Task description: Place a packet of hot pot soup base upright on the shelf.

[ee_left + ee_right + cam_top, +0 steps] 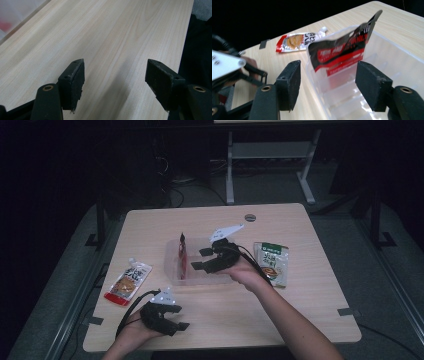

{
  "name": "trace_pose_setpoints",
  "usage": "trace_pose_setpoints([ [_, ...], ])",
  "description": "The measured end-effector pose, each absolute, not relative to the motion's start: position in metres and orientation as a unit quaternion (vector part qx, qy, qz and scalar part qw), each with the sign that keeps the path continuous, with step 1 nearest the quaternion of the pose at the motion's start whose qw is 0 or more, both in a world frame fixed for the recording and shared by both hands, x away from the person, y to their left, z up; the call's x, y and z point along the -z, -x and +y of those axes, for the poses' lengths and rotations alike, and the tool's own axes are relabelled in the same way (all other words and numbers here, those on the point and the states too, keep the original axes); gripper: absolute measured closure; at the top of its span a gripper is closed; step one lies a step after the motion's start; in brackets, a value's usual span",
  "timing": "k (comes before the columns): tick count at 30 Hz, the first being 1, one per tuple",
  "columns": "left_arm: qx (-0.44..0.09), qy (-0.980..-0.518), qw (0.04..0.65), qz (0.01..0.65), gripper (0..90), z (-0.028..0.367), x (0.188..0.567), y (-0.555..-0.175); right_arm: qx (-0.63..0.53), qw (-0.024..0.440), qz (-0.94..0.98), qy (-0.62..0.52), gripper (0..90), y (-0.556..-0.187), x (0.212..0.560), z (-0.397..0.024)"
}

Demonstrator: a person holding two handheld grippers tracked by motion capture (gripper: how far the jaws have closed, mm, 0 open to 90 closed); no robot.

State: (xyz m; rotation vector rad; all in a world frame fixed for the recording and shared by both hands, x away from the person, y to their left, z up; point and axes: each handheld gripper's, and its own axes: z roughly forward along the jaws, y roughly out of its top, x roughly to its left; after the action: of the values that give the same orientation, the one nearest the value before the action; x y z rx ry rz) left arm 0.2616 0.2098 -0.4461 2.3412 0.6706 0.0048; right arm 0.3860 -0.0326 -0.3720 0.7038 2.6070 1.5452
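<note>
Right gripper (198, 258) hovers over the clear plastic bin (172, 270), jaws spread wide and empty. Just ahead of them the red-and-black sachet (342, 53) stands on edge against the bin's wall, long axis upright. Left gripper (181, 324), also wide open, waits well apart over bare table (280, 220).

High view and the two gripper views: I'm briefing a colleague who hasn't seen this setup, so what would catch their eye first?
Probably the red-and-black pouch standing on edge in the clear plastic bin at mid-table, with the right tongs open just beside it. Next, two flat packets on the wood: a red-trimmed spout pouch left of the bin and a green-topped packet to its right.
</note>
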Motion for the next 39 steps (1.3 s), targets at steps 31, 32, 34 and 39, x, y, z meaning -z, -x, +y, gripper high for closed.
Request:
trace_pose_setpoints([
  [31,-0.006,-0.898,0.347,0.269,31.0,0.212,0.447,-0.261,-0.444,0.027,0.870,-0.211,31.5,-0.310,0.398,-0.115],
  [32,-0.007,-0.898,0.347,0.271,31.0,0.213,0.447,-0.260,-0.443,0.027,0.871,-0.212,31.3,-0.307,0.400,-0.117],
  [34,-0.010,-0.898,0.347,0.270,31.0,0.213,0.446,-0.260,-0.440,0.028,0.872,-0.212,30.6,-0.302,0.404,-0.120],
  [39,-0.009,-0.896,0.347,0.277,31.0,0.214,0.446,-0.258,-0.430,0.029,0.875,-0.222,28.6,-0.290,0.415,-0.132],
])
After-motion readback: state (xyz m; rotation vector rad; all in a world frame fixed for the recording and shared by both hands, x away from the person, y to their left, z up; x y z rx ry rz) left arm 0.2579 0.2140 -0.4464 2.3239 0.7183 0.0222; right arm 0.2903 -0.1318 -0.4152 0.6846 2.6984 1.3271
